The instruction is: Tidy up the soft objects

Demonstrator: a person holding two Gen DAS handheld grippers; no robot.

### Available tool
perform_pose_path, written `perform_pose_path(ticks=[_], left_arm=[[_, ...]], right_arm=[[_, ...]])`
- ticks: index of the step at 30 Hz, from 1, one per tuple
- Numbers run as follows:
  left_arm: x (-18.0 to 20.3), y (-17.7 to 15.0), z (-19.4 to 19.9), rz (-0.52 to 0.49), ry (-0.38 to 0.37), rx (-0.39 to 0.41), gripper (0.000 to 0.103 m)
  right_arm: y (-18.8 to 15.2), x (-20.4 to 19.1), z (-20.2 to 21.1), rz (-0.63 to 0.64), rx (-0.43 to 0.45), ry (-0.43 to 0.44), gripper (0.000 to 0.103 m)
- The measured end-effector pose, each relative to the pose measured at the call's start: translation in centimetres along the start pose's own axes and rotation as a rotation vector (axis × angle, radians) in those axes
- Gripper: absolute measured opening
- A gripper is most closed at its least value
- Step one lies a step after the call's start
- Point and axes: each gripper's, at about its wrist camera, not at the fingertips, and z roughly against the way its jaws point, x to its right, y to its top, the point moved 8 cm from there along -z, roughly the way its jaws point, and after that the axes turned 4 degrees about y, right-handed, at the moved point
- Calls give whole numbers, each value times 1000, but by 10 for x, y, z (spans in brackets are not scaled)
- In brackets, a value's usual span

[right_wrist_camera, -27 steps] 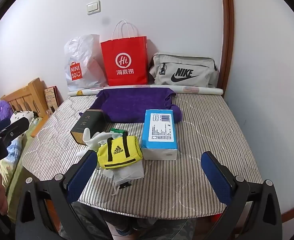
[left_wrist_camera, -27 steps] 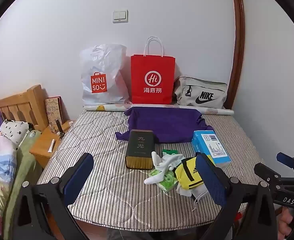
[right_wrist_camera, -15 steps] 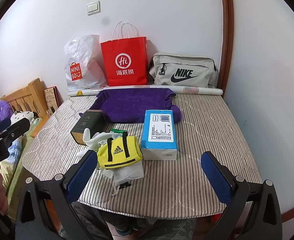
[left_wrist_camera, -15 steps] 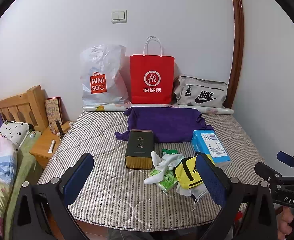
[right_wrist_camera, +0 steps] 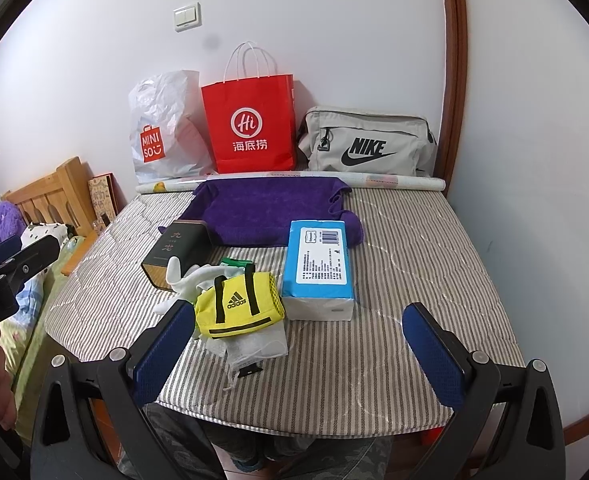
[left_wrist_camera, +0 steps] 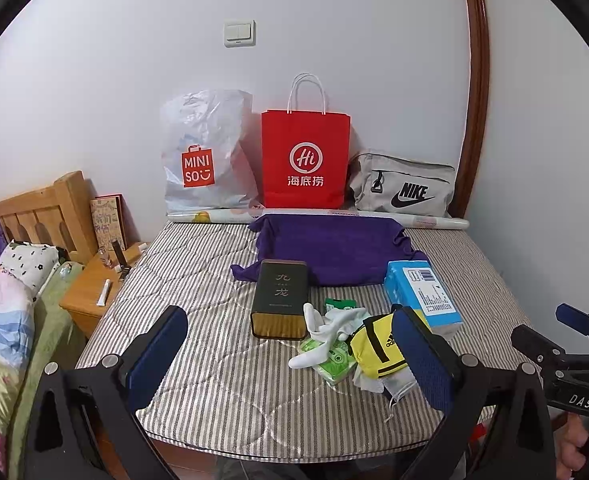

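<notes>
A purple towel lies at the back of the striped mattress. In front lie a yellow Adidas pouch, a white sock, a green tissue pack and a clear plastic bag. A blue tissue box and a dark tin stand beside them. My left gripper and right gripper are both open and empty, near the mattress's front edge.
A Miniso bag, red paper bag, grey Nike bag and a rolled poster stand along the back wall. A wooden nightstand and bed with bedding lie to the left.
</notes>
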Motion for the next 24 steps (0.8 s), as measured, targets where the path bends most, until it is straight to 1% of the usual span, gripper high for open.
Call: perform_pose_path(ticks=[14, 20, 24], left_arm=[[4, -2, 3, 0, -3, 2, 103], [5, 0, -8, -10, -17, 1, 103], [5, -5, -24, -16, -12, -27, 103]], right_arm=[[-1, -1, 0, 1, 1, 2, 102], [-3, -3, -3, 12, 3, 16, 102], [-7, -3, -13, 21, -7, 26, 102]])
